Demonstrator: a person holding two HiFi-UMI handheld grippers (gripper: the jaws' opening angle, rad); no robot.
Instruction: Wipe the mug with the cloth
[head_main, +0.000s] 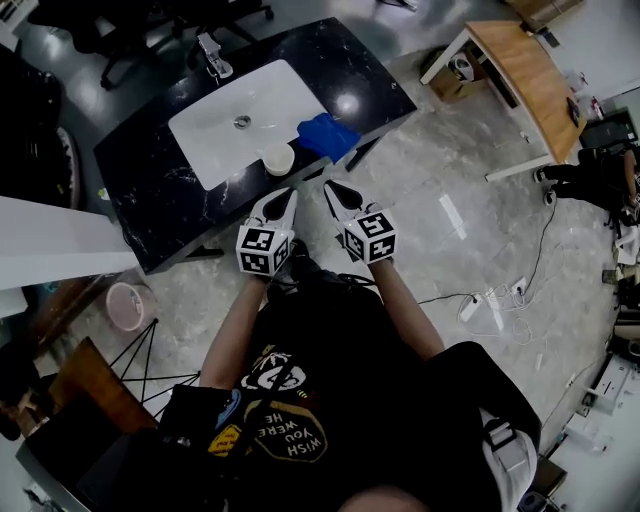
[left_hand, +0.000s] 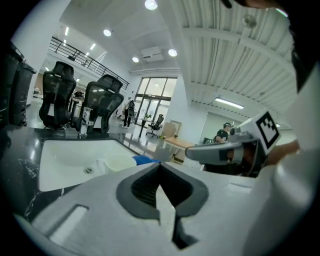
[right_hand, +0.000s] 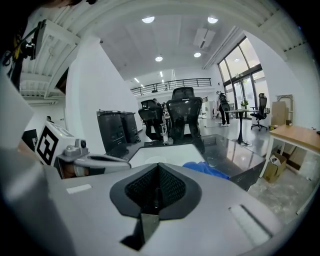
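Observation:
A cream mug (head_main: 278, 158) stands on the dark marble counter (head_main: 150, 190) at the front edge of the white sink (head_main: 235, 125). A crumpled blue cloth (head_main: 327, 135) lies just right of the mug. My left gripper (head_main: 280, 203) and right gripper (head_main: 338, 190) hover side by side short of the counter's near edge, both pointing at it, both shut and empty. In the left gripper view the mug (left_hand: 119, 163) and cloth (left_hand: 146, 160) peek over the shut jaws. The right gripper view shows the cloth (right_hand: 209, 170) ahead and to the right.
A faucet (head_main: 213, 55) stands behind the sink. Office chairs (right_hand: 182, 117) and black bins (right_hand: 116, 131) are beyond the counter. A wooden desk (head_main: 530, 70) is at the far right, a pink bucket (head_main: 127, 305) on the floor at left, cables (head_main: 490, 300) at right.

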